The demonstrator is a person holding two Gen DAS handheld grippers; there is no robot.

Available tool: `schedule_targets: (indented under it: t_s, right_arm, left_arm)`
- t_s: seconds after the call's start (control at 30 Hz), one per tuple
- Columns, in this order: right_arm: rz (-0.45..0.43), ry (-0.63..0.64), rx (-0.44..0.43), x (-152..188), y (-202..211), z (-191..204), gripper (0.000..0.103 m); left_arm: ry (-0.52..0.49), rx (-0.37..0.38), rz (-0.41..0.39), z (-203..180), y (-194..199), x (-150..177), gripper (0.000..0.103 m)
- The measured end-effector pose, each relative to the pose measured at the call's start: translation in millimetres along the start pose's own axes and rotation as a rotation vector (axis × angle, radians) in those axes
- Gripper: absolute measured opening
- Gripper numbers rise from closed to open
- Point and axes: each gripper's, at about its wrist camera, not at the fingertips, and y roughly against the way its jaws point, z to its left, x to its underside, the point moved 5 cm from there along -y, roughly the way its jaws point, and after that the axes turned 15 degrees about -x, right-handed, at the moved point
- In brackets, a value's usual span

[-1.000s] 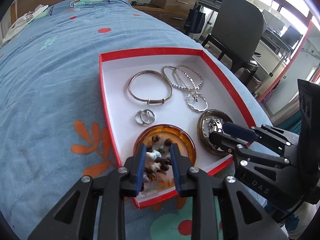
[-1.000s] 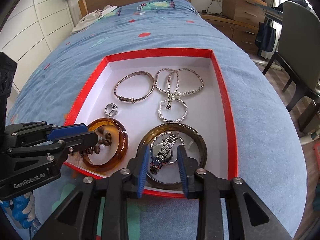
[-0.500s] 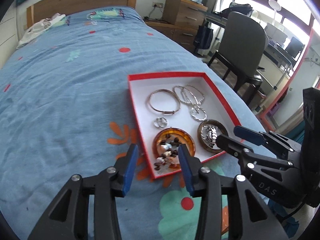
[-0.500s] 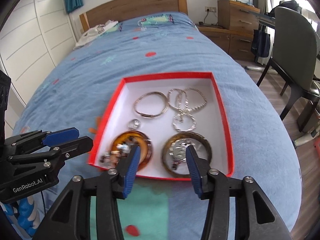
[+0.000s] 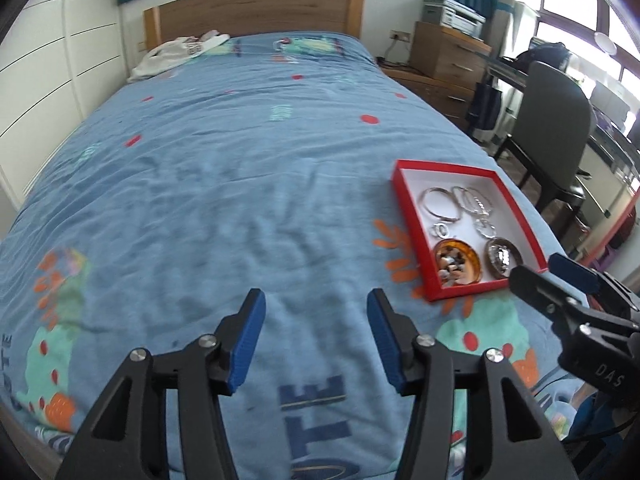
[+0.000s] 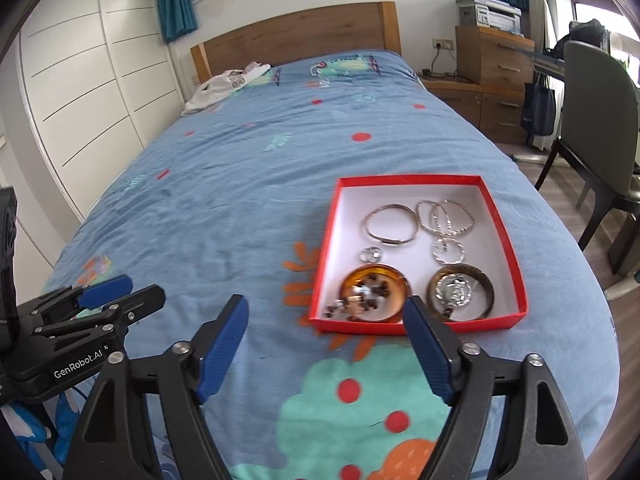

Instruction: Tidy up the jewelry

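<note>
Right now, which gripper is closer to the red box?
Right. The right gripper hangs just before the red box; the left gripper sits farther off to its left.

Box (image 6: 505, 216) sits on the bed (image 6: 248, 184), toward its right edge and foot end. Everything else I place from the box. Inside, far half: bangle (image 6: 391, 225) at left, chain bracelets (image 6: 446, 216) at right, touching it. Mid-box: paired rings (image 6: 371, 255) left, twisted ring (image 6: 449, 250) right. Near half: one dish (image 6: 394, 280) left with beads (image 6: 370, 291) in it, some spilling over its near rim; second dish (image 6: 482, 289) right with a watch (image 6: 454, 290) in it. My tongs hang nearer than the box: right gripper (image 6: 326, 322) just before its near wall, left gripper (image 5: 316, 314) well off to its left. Chair (image 6: 596, 120) right of the box, off the bed. Headboard (image 6: 296, 36) far behind; crumpled cloth (image 6: 224, 86) far behind, left.
</note>
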Motion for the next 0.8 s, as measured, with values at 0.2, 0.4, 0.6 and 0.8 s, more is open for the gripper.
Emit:
schedule_targets:
  t_s: [0.2,0.4,0.6,0.8]
  right_arm:
    - [-0.005,0.016,0.004,8.1,3.1,31.6,0.089]
    - [-0.015,0.059,0.021,16.3,5.3,63.4,0.102]
    - [-0.042,0.093,0.030,19.6,10.9,89.9,0.102]
    - [-0.071,0.118,0.041,22.4,16.7,107.7,0.102]
  left_arm:
    - [0.061,-0.053,-0.007,44.4,18.0,15.0,0.058]
    - [0.097,-0.099,-0.042,75.6,36.1,26.8,0.059]
    - [0.107,-0.152,-0.081,99.3,51.4,35.8,0.059]
    - [0.135,-0.177,-0.106,119.8,60.6,43.2,0.059]
